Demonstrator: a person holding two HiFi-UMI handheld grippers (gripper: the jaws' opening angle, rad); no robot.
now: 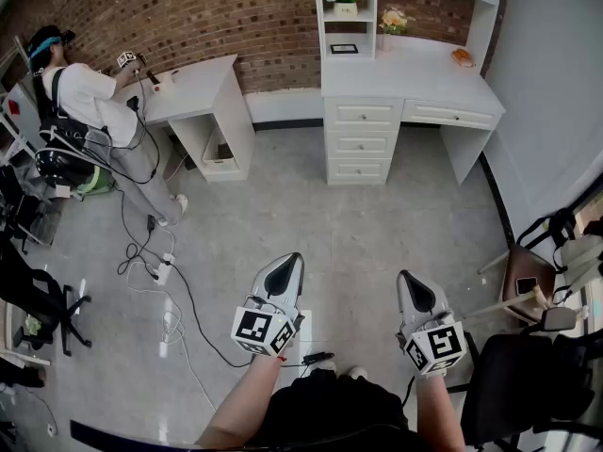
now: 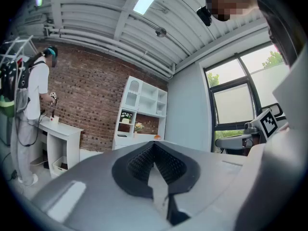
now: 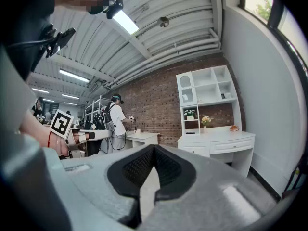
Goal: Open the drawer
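Note:
A white desk (image 1: 415,73) with a shelf unit stands against the brick wall at the back. Under its left half is a stack of three drawers (image 1: 363,142), all closed, and a wide closed drawer (image 1: 450,114) sits to their right. The desk also appears far off in the left gripper view (image 2: 137,137) and, with its drawers (image 3: 201,149), in the right gripper view. My left gripper (image 1: 292,258) and right gripper (image 1: 405,277) hover side by side over the floor, well short of the desk. Both point toward it with jaws together and nothing between them.
A person (image 1: 89,102) works at a second white desk (image 1: 193,88) at the back left. Cables and a power strip (image 1: 162,269) lie on the floor to the left. Black chairs (image 1: 528,384) and a small wooden table (image 1: 528,285) crowd the right side.

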